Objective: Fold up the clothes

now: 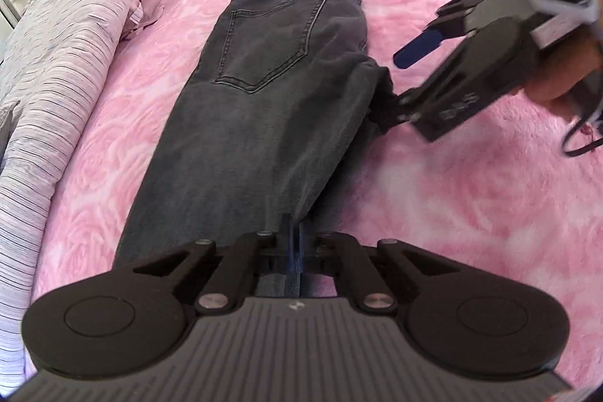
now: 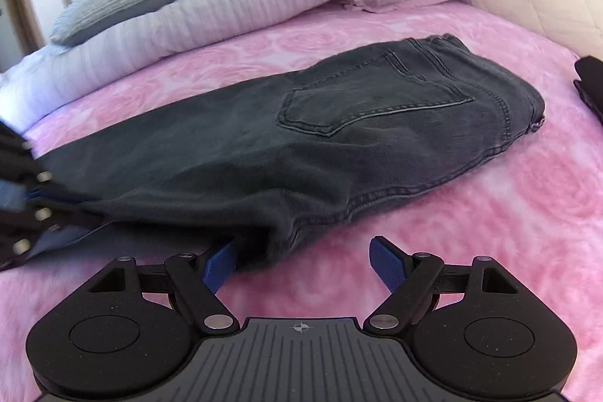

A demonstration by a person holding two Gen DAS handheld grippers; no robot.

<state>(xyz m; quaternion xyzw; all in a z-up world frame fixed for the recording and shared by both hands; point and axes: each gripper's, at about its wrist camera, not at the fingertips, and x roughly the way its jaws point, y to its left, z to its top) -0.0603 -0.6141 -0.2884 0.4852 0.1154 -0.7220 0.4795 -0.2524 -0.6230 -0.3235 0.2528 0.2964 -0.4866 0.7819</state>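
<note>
Your left gripper (image 1: 292,232) clamped narrow on the dark grey denim jeans (image 1: 264,100) stretching ahead of it, your right gripper (image 2: 301,262) spread wide, jeans' edge against its left finger, fluffy pink rose-patterned blanket (image 2: 471,213) beneath both.

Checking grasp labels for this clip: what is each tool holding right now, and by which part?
Left tool is shut on the dark grey denim jeans, pinching the leg fabric near its edge. Right tool is open at the crotch edge, holding nothing.
</note>
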